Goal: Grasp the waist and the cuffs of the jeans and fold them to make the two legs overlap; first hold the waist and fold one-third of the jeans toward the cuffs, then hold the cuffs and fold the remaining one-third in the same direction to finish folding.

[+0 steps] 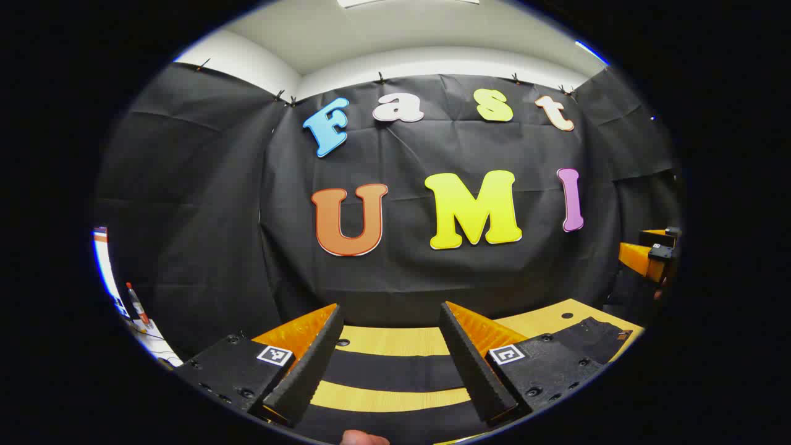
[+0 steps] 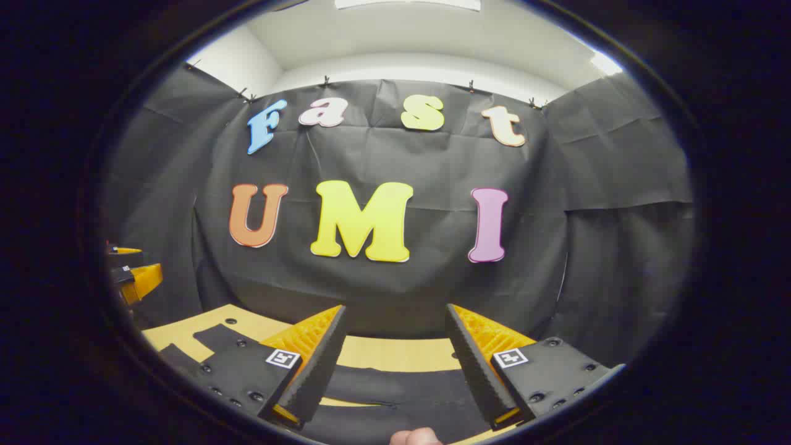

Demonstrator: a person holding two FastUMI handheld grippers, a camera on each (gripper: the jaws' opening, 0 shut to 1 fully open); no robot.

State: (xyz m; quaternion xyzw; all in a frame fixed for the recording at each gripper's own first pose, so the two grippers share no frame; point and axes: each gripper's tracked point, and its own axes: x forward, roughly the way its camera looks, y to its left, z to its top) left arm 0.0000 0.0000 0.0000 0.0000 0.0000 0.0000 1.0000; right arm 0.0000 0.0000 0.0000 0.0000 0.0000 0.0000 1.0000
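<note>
Dark jeans (image 1: 389, 371) lie flat on the wooden table (image 1: 395, 341). In the left gripper view their two legs run as dark bands across the table, with bare wood between them, and one end of them lies at the right. My left gripper (image 1: 390, 308) hovers above the legs, open, with nothing between its fingers. In the right gripper view the jeans (image 2: 401, 386) lie below my right gripper (image 2: 395, 307), which is also open and holds nothing. Each view catches the other gripper at its edge: the right gripper (image 1: 649, 254) and the left gripper (image 2: 133, 275).
Black cloth walls close the table in at the back and both sides. A fingertip (image 1: 364, 438) of the holding hand shows at the bottom edge, and another fingertip (image 2: 415, 436) in the right gripper view. A red-capped item (image 1: 137, 306) stands on a white surface far left.
</note>
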